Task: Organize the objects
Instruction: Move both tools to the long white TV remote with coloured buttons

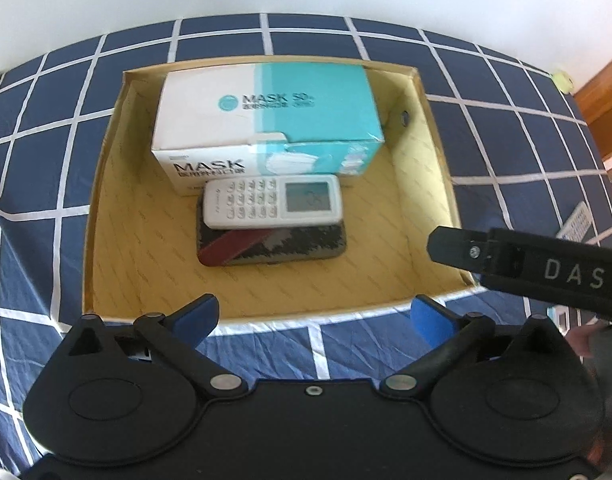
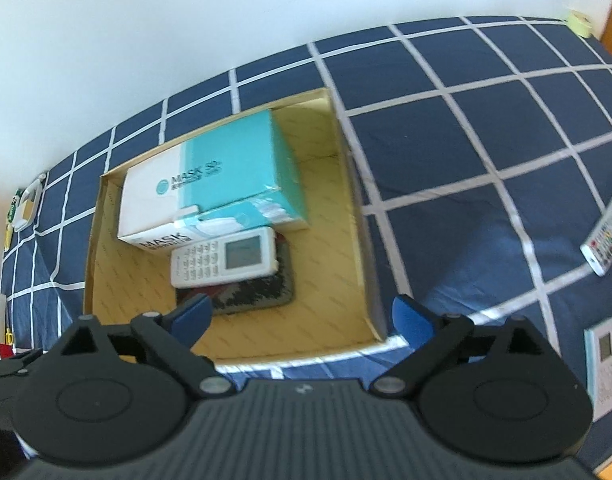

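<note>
An open cardboard box (image 1: 434,168) (image 2: 354,216) sits on a blue checked cloth. Inside it a white and teal mask box (image 1: 266,116) (image 2: 210,184) stands at the back. In front of it a white remote with a screen (image 1: 272,202) (image 2: 226,260) lies on a dark flat case (image 1: 274,246) (image 2: 266,294). My left gripper (image 1: 314,316) is open and empty at the box's near edge. My right gripper (image 2: 302,320) is open and empty over the box's near right corner; its body shows in the left wrist view (image 1: 546,272).
On the cloth to the right lie a white remote with coloured buttons (image 2: 606,236) (image 1: 574,222) and another white remote with a screen (image 2: 604,364). A white wall runs behind the table. Small items sit at the far left edge (image 2: 26,204). A tape roll (image 2: 580,22) lies far right.
</note>
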Available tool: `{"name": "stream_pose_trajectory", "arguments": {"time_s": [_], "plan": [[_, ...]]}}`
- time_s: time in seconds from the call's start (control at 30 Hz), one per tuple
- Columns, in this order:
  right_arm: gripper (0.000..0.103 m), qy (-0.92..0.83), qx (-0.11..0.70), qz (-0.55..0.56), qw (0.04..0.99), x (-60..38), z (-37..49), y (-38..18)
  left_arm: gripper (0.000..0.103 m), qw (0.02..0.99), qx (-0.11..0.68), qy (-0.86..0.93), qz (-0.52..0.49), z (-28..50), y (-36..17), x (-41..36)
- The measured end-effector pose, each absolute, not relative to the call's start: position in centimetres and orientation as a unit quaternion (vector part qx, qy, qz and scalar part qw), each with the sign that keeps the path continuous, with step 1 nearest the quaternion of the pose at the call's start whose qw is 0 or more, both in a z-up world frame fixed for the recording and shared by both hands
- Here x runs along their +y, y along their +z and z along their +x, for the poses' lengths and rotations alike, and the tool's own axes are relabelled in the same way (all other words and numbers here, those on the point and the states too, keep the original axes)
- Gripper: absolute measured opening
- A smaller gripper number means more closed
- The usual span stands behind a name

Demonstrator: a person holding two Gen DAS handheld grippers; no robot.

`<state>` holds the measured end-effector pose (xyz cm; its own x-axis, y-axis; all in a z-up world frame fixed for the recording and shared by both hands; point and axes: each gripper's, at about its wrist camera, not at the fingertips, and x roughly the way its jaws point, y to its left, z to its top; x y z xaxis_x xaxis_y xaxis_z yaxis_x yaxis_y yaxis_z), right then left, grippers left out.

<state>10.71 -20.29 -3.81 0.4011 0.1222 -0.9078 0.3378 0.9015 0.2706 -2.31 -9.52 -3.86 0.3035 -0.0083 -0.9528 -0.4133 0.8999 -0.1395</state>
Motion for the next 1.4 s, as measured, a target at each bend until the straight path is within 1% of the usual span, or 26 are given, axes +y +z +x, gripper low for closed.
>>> {"name": "stream_pose_trajectory", "arguments": {"time_s": [0.1, 0.4, 0.97, 1.13, 1.4], "plan": [[0.103, -0.079, 0.537, 0.216, 0.811, -21.6, 9.0, -3.5, 0.103, 0.788, 0.577, 0.123, -0.178, -2.4, -3.7, -11.0], [0.103, -0.107, 0.527, 0.234, 0.810, -27.4, 4.4, -3.6, 0.103, 0.792, 0.579, 0.107, -0.164, -0.4, -3.6, -17.8], [0.103, -0.121, 0.537, 0.236, 0.800, -42.8, -3.2, -4.9, 0.103, 0.786, 0.584, 0.117, -0.166, 4.6, -5.5, -32.6], [0.103, -0.111, 0.545, 0.221, 0.801, -46.1, -4.1, -5.5, 0.103, 0.782, 0.586, 0.129, -0.171, 5.5, -6.0, -35.0], [0.103, -0.113, 0.544, 0.203, 0.806, -49.5, -4.6, -5.6, 0.103, 0.780, 0.589, 0.128, -0.166, 6.9, -6.9, -36.2]]}}
